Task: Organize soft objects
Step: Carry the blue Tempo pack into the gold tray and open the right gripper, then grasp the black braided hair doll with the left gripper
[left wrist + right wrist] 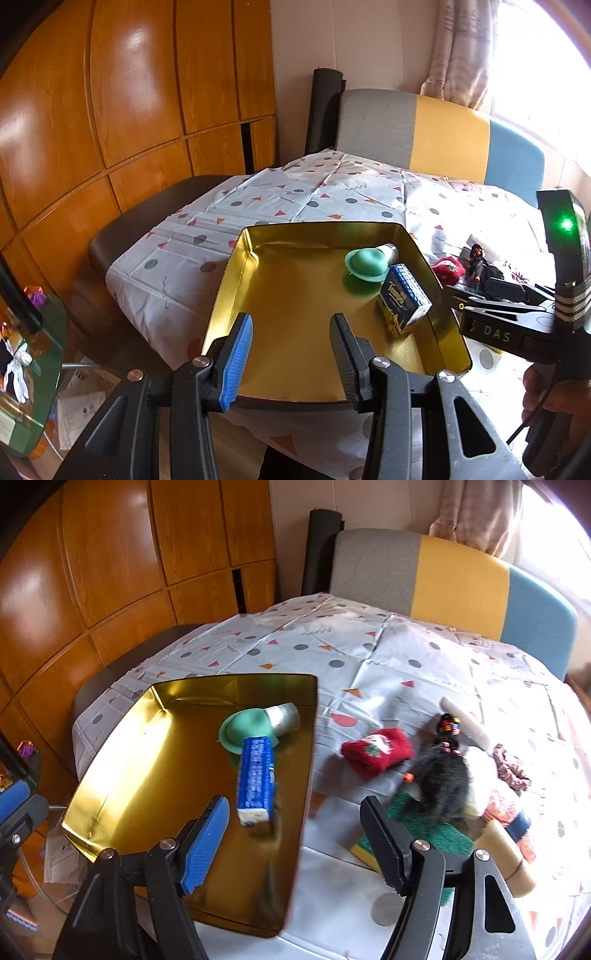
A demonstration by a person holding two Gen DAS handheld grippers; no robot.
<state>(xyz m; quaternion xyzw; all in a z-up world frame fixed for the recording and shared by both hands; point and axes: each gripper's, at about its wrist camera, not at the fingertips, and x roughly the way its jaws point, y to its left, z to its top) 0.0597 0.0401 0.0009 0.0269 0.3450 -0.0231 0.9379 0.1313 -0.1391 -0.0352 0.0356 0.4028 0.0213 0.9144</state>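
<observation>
While blue pack (255, 779) lies inside gold tin (122, 768), against green cap (240, 729) and grey tube (282, 716), tin sits near desk's left edge. Red sock (376, 751), black doll (443, 775), green sponge (417, 827) lie on cloth (369, 653) right of tin, toward right edge. Right gripper (295, 834) jaws wide apart, nothing between pads, above tin's right wall. Left gripper (291, 354) part open, empty, over tin's near rim.
</observation>
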